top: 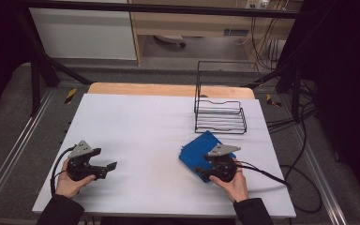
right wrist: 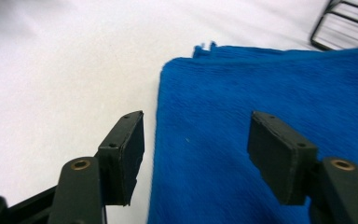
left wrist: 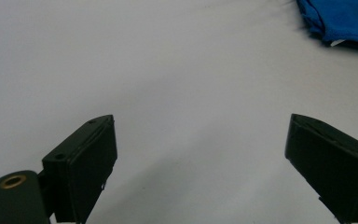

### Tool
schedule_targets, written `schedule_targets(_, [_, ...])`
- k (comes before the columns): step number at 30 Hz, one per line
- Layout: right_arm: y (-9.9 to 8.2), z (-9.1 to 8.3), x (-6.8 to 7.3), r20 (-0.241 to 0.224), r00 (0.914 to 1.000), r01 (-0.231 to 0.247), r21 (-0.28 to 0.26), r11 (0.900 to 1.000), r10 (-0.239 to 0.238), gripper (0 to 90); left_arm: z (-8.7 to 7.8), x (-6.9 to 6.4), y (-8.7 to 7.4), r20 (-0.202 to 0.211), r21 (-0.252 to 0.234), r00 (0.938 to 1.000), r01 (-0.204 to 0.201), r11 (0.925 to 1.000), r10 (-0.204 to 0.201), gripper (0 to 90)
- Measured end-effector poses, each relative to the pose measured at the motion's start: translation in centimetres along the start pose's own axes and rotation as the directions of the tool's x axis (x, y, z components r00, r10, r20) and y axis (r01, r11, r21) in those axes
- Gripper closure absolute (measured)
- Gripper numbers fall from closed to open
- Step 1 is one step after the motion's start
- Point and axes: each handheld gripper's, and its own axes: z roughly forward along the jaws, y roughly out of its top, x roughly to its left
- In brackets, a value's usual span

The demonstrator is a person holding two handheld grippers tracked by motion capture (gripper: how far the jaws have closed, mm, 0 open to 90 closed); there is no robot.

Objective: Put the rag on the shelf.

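A folded blue cloth (top: 198,146) lies on the white table (top: 145,126), right of centre, just in front of a black wire rack (top: 220,117). My right gripper (top: 199,168) hovers low over the cloth's near left edge. In the right gripper view its jaws (right wrist: 196,140) stand apart: the left one is over bare table beside the cloth's edge, the right one over the blue cloth (right wrist: 261,93), and neither presses on it. My left gripper (top: 111,166) rests near the table's front left, open (left wrist: 200,140) with nothing between its jaws. A corner of the cloth (left wrist: 345,18) shows far off.
The wire rack (right wrist: 345,23) stands empty at the back right, close behind the cloth. Cables trail from both grippers, the right one running off the table's right side. A wooden edge shows behind the white cover.
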Motion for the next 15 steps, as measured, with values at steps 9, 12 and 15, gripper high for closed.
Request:
schedule_targets(9, [1.7, 4.1, 0.8, 0.018, 0.9992, 0.033, 0.052, 0.9981, -0.034, 49.6, -0.1, 0.1, -0.1, 0.002, 0.001, 1.0000, 0.003, 1.0000, -0.003, 9.8])
schedule_targets(12, [1.6, 4.9, 0.4, 0.049, 0.9977, 0.044, 0.062, 0.9971, -0.047, 55.2, -0.1, 0.0, -0.1, 0.003, 0.001, 1.0000, 0.001, 1.0000, -0.001, 9.9])
schedule_targets(15, [1.9, 4.9, 0.1, 0.079, 0.9962, 0.031, 0.051, 0.9982, -0.035, 59.4, 0.0, 0.0, 0.0, 0.007, 0.001, 1.0000, 0.004, 1.0000, -0.004, 10.0])
